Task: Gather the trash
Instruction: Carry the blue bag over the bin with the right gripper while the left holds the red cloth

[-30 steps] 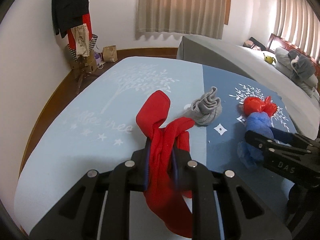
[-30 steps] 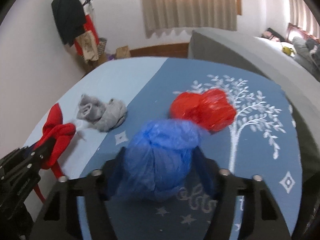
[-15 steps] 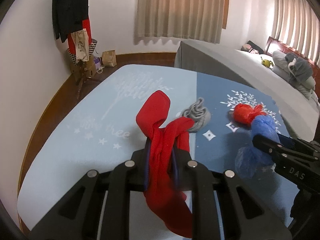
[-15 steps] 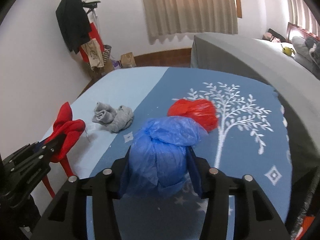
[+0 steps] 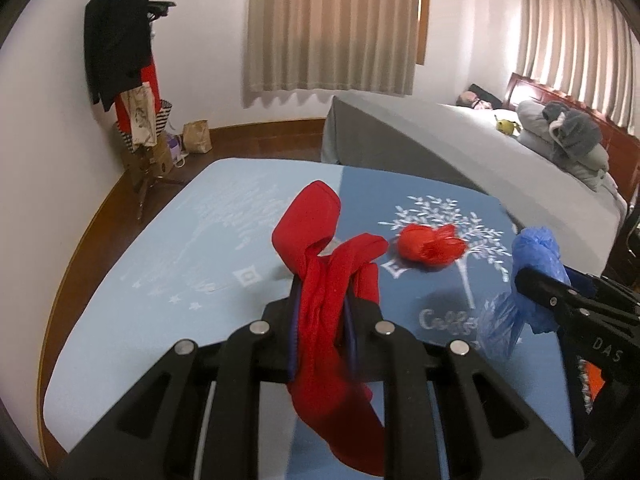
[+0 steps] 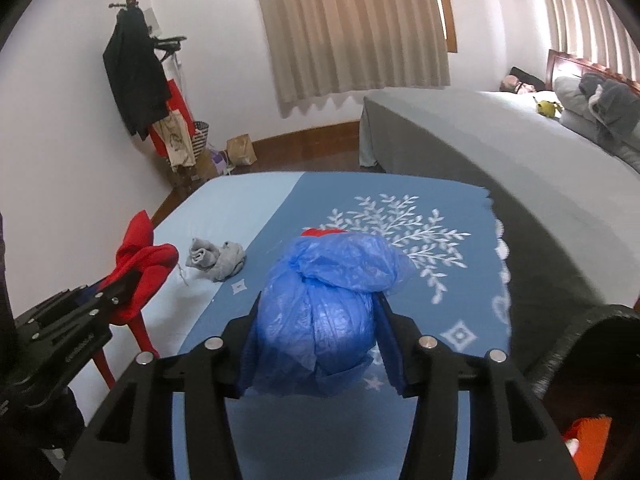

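- The left gripper (image 5: 320, 308) has its fingers clamped on a red cloth (image 5: 332, 280), which is off the worktop (image 5: 160, 272); one end sticks up ahead of the fingers and the rest hangs below them.
- The right gripper (image 6: 316, 328) has its fingers pressed against both sides of a knotted blue bag (image 6: 320, 312), also held clear of the worktop.
- So two pieces look picked up, one in each gripper. Neither has been dropped anywhere yet, and no bin can be made out for certain in either view.
- Still lying on the blue cover: a red bag (image 5: 432, 244), on the printed white tree, and a grey cloth (image 6: 218, 258) near the seam between the pale and dark halves. Both are well apart from the fingers.
- As a judgement, the task is about half done: two things in hand to be disposed of, two more to fetch afterwards.
- Writing: the side of the right gripper reads "DAS" in the left view. The cover carries white script beginning "Coff", partly hidden by the blue bag; fainter lettering on the pale half is too washed out to read.
- A grey bed (image 6: 500, 132) stands behind the worktop, with a coat rack (image 6: 136, 80) by the wall.
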